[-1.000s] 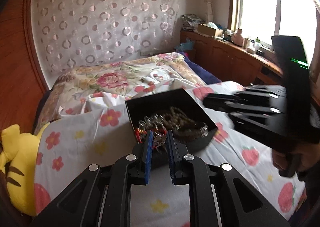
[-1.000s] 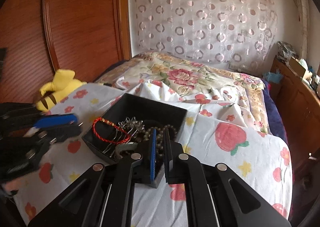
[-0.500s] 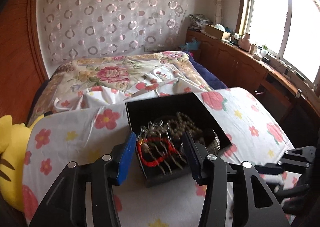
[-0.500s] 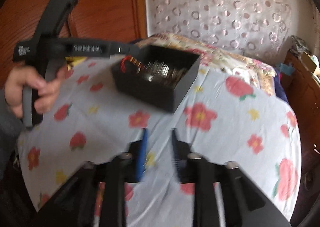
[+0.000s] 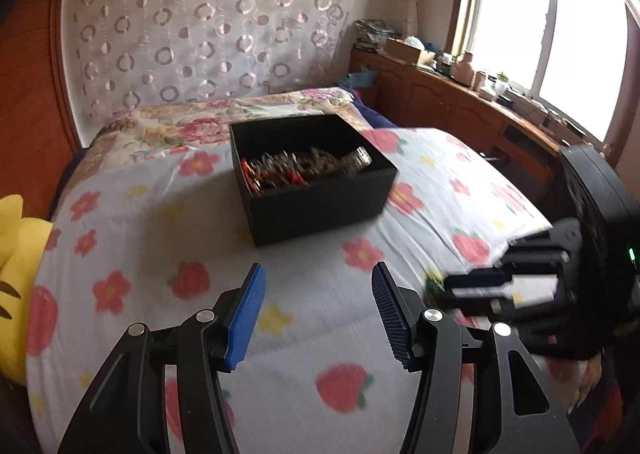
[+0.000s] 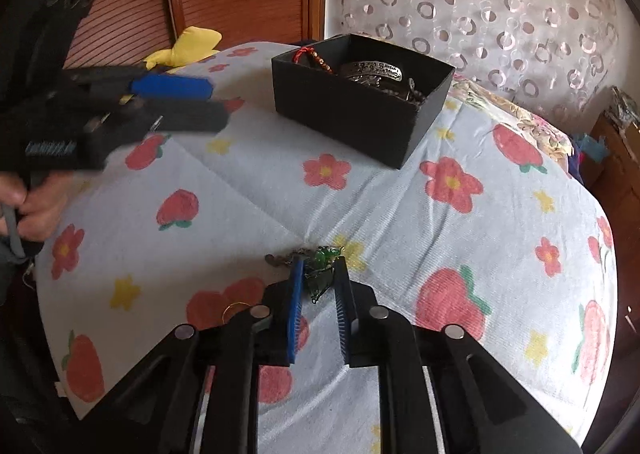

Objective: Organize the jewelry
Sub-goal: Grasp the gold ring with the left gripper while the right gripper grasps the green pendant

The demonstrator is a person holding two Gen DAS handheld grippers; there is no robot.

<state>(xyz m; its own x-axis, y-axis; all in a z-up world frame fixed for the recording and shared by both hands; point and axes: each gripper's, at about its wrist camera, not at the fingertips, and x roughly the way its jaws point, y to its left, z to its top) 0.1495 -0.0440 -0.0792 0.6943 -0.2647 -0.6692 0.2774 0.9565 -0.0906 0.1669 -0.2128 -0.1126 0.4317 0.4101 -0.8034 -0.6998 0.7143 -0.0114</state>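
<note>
My right gripper (image 6: 318,278) is down on the flowered sheet (image 6: 400,222) with its jaws closing around a small green glass piece (image 6: 322,268) that trails a dark chain (image 6: 282,257) off to the left. The green piece sits right between my blue pads (image 6: 295,310), but I see a sliver of daylight on each side, so I judge they aren't pressing on it yet. I've come in steeply from above because the thing lies flat on soft cloth, and a low approach would only shove it along or snag the chain.

My left gripper (image 5: 318,294) hovers over bare sheet, jaws opening, nothing between them. From the right wrist view it shows up at the left edge, my hand (image 6: 28,198) wrapped on its handle. I'm keeping it off to the side so the right one has room to work.

The black box (image 6: 360,122) stands further up the bed, well apart from the green piece. It already holds a red cord bracelet (image 6: 306,52), a silvery bangle (image 6: 374,70), dark beads and some metal rings in a loose heap. That's where the loose pieces belong, I reckon, so this one likely goes there too. A yellow plush toy (image 6: 188,46) sits beyond, out of the way.

The risk here is the chain: if I pinch only the glass, it may dangle and catch on the box rim.
</note>
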